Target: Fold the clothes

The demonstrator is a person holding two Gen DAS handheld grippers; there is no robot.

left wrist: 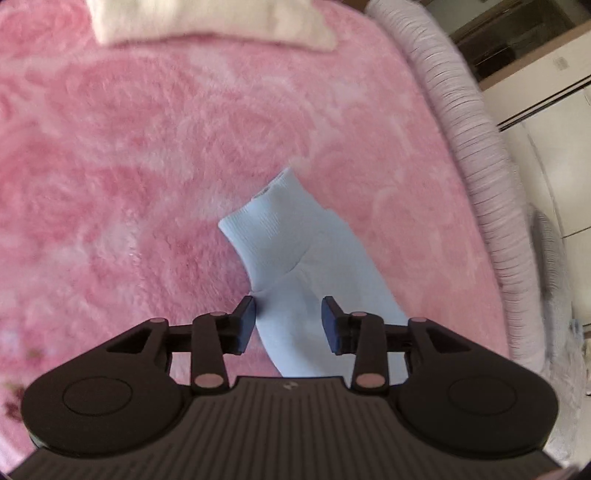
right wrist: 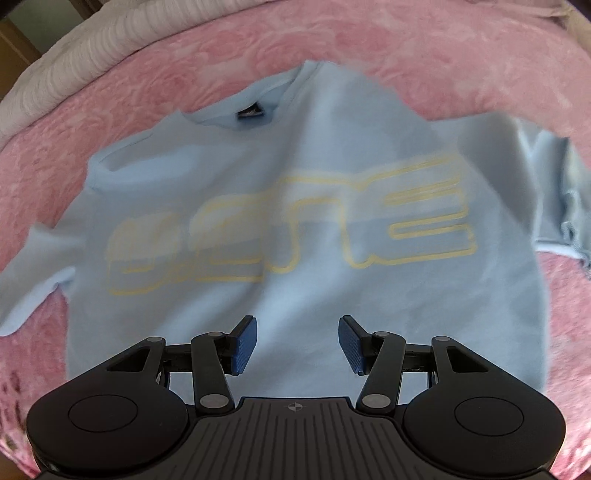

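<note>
A light blue sweatshirt with yellow outlined lettering lies spread front-up on a pink fluffy blanket, collar at the far side. My right gripper hovers open over its lower front, nothing between the blue pads. In the left wrist view one sleeve of the sweatshirt stretches away over the blanket, ribbed cuff at the far end. My left gripper is open, its fingers straddling the sleeve's near part without closing on it.
A folded cream-white cloth lies at the blanket's far edge. A ribbed pale bed border curves along the right, with a fan and cabinets beyond it. The other sleeve bunches at the right.
</note>
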